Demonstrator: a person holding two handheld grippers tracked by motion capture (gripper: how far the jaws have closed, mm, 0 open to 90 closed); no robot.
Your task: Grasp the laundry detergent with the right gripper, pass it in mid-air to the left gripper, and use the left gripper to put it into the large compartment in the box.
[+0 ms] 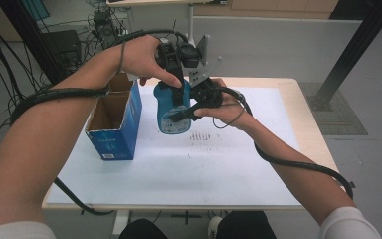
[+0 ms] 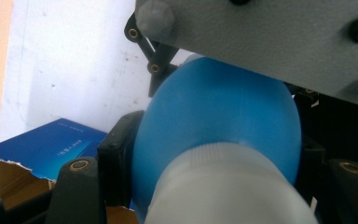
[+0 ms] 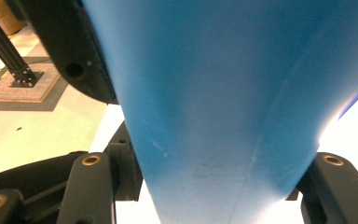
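Note:
A blue plastic bottle (image 1: 166,117) with a pale label is held upright above the table by both grippers. My left gripper (image 1: 176,94) comes down from above and is shut on the bottle's top. In the left gripper view the white neck (image 2: 228,186) and blue shoulder (image 2: 219,112) sit between my left gripper's (image 2: 212,158) black jaws. My right gripper (image 1: 185,113) reaches in from the right and is shut on the bottle's body. The blue wall (image 3: 223,93) fills the gap between the right gripper's (image 3: 214,182) jaws.
An open blue carton (image 1: 114,124), (image 2: 42,144) stands on the table left of the bottle. A white sheet (image 1: 204,164) covers the tabletop. The right gripper's grey plate (image 2: 270,42) hangs close over the bottle. A black frame post (image 1: 348,55) stands on the floor at the right.

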